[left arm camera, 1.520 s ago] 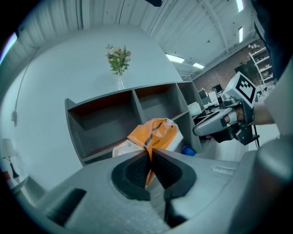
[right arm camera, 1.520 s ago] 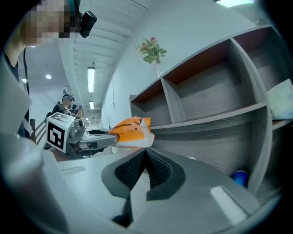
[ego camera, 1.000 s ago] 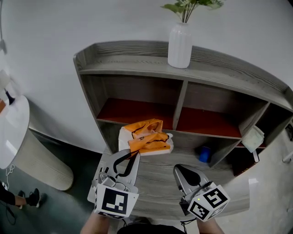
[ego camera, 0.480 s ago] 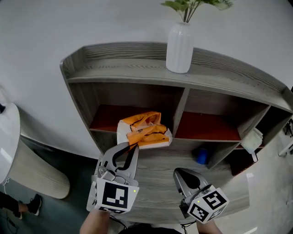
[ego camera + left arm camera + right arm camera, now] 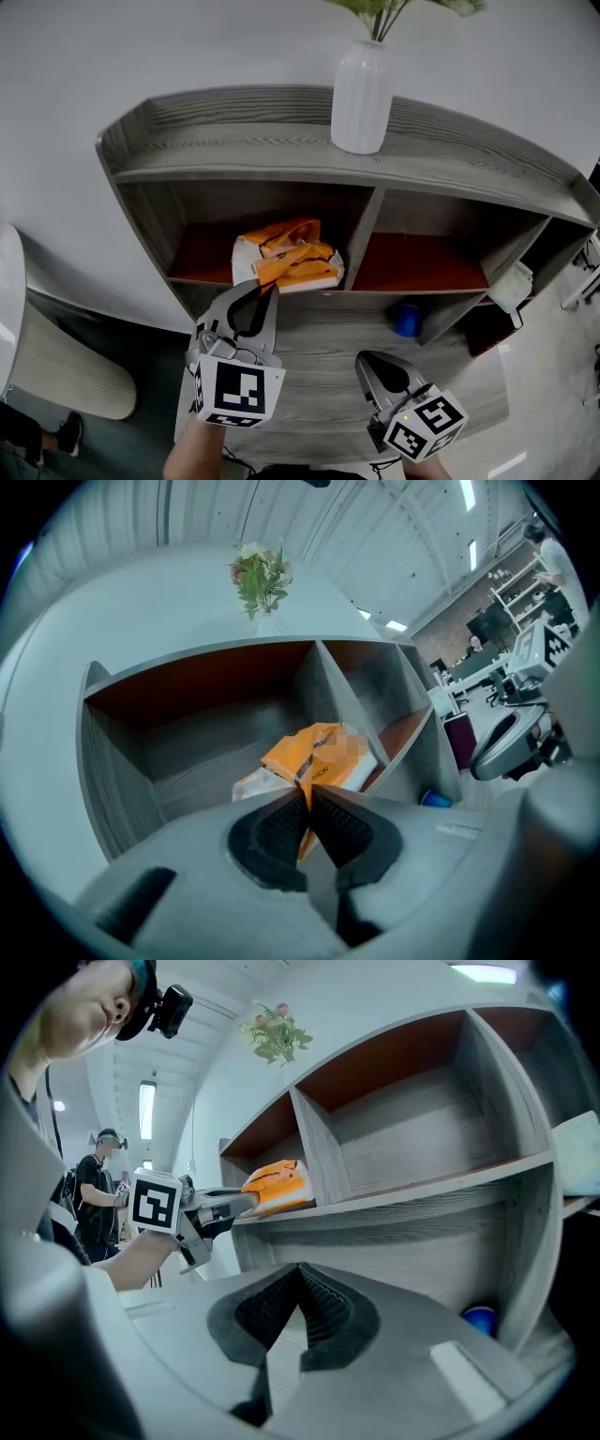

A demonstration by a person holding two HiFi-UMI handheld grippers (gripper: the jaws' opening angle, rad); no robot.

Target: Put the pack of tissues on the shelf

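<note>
Orange pack of tissues (image 5: 286,262) at the front edge of the shelf's (image 5: 281,141) upper left compartment, wrapper corner pinched in your left gripper's (image 5: 270,287) jaws. Your right gripper (image 5: 367,357) is lower, well apart, jaws closed on themselves.

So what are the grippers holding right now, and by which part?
The left gripper is shut on the pack of tissues, pinching a fold of its orange wrapper at the near edge. The right gripper is shut on nothing.
</note>
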